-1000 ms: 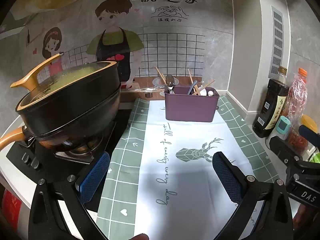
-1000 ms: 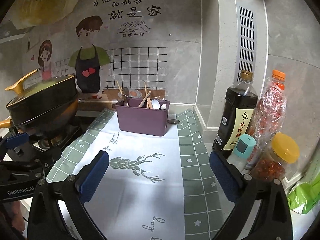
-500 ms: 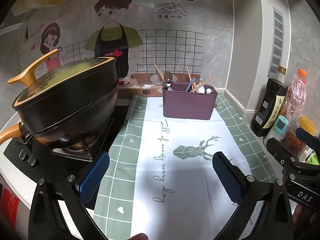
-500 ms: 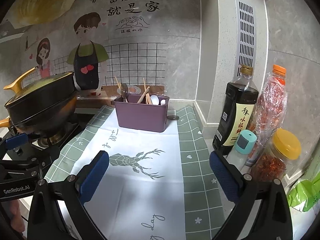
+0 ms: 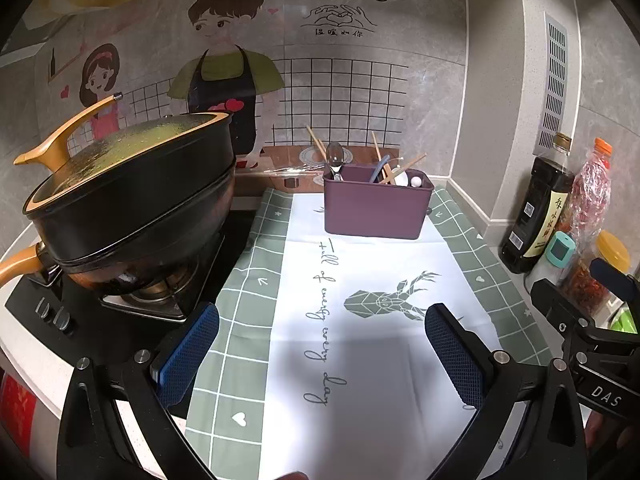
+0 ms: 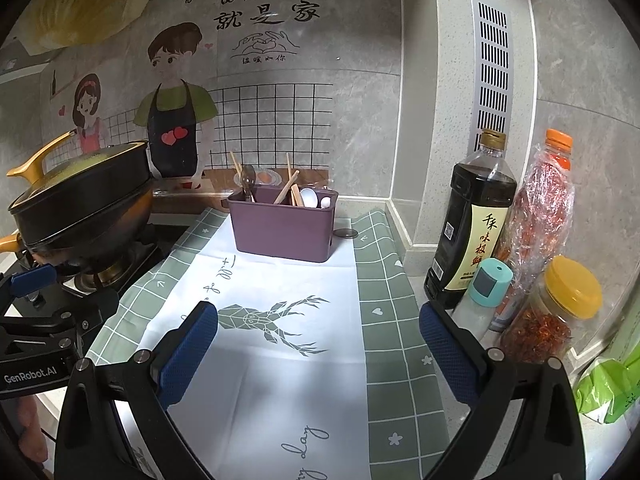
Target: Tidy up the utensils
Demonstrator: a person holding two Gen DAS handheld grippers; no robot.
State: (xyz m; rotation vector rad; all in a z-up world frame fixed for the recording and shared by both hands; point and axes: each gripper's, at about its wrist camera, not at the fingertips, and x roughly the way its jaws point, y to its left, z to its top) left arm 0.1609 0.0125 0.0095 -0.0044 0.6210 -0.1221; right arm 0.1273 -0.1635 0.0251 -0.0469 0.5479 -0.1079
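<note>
Both grippers — left gripper (image 5: 322, 344) and right gripper (image 6: 318, 342) — hover empty, jaws wide apart, above the table's cloth (image 6: 280, 380). Farther back, the purple caddy (image 5: 376, 210) holds the utensils (image 5: 384, 168) jumbled; a careless reach risks tipping it, or knocking the bottles (image 6: 472, 220).

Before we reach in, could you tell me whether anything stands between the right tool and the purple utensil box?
Nothing visible does: only bare tablecloth lies between the open right tool and the purple utensil box.
</note>
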